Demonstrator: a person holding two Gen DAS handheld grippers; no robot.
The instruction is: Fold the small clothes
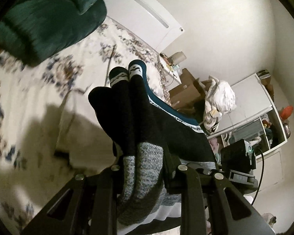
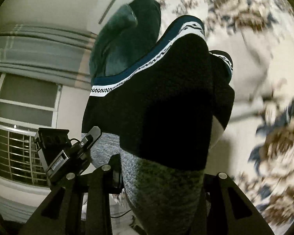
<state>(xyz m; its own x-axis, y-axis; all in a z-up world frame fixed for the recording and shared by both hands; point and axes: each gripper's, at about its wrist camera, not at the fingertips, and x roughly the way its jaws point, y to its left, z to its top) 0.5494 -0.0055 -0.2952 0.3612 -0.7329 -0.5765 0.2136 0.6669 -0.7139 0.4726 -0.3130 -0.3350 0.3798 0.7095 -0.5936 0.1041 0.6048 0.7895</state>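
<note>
A small black knit sweater [image 1: 147,117] with a grey speckled top part, teal hem and white patterned band hangs in the air over a floral bedsheet [image 1: 39,101]. My left gripper [image 1: 145,168] is shut on its grey part, the two sleeves dangling away from me. My right gripper [image 2: 162,178] is shut on the grey part of the same sweater [image 2: 162,105], which fills that view. The left gripper's body [image 2: 68,156] shows at the lower left of the right wrist view. Fingertips of both are hidden by the cloth.
A dark green plush blanket [image 1: 47,17] lies on the bed, also in the right wrist view [image 2: 125,41]. Cardboard boxes [image 1: 186,90], a white bundle [image 1: 219,99] and a white shelf unit [image 1: 264,121] stand beside the bed. A barred window [image 2: 19,148] is behind.
</note>
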